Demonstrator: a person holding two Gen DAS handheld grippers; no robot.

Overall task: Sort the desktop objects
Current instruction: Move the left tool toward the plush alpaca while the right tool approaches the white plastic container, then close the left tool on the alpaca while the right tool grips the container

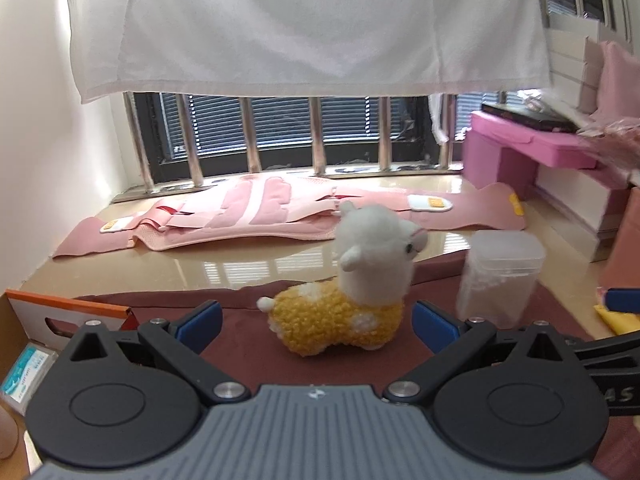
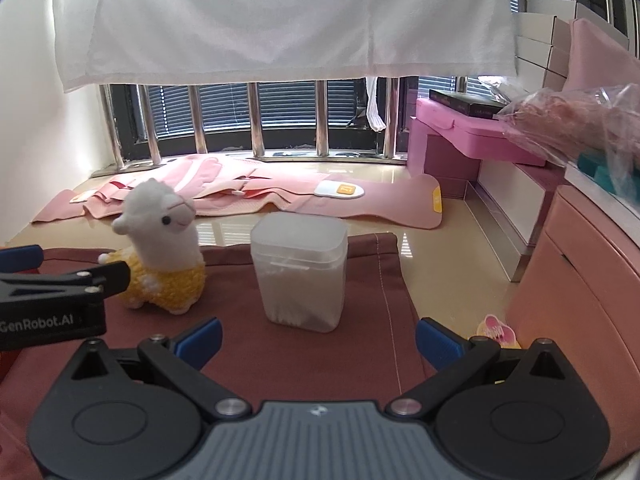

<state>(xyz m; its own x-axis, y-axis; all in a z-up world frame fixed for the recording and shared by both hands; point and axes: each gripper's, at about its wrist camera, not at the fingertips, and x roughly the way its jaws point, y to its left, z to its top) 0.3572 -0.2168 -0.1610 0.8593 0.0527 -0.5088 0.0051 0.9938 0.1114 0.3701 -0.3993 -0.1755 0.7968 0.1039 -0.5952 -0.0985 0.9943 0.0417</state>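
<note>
A plush alpaca (image 1: pixel 352 280) with a white head and yellow body stands on the maroon cloth (image 1: pixel 248 340); it also shows in the right wrist view (image 2: pixel 160 252). My left gripper (image 1: pixel 316 326) is open, its blue pads either side of the toy's body, a little short of it. A clear plastic box of cotton swabs (image 2: pixel 298 272) stands upright right of the alpaca, blurred in the left wrist view (image 1: pixel 500 276). My right gripper (image 2: pixel 318 340) is open just in front of the box, with nothing between its fingers. The left gripper's fingers (image 2: pixel 64 280) reach in from the left edge.
A pink padded belt (image 1: pixel 256 216) lies along the window sill behind. Pink boxes (image 2: pixel 472 140) and a pink cabinet (image 2: pixel 580 280) stand at the right. An open cardboard box (image 1: pixel 60 312) with a small packet sits at the left. A white cloth (image 2: pixel 260 20) hangs above.
</note>
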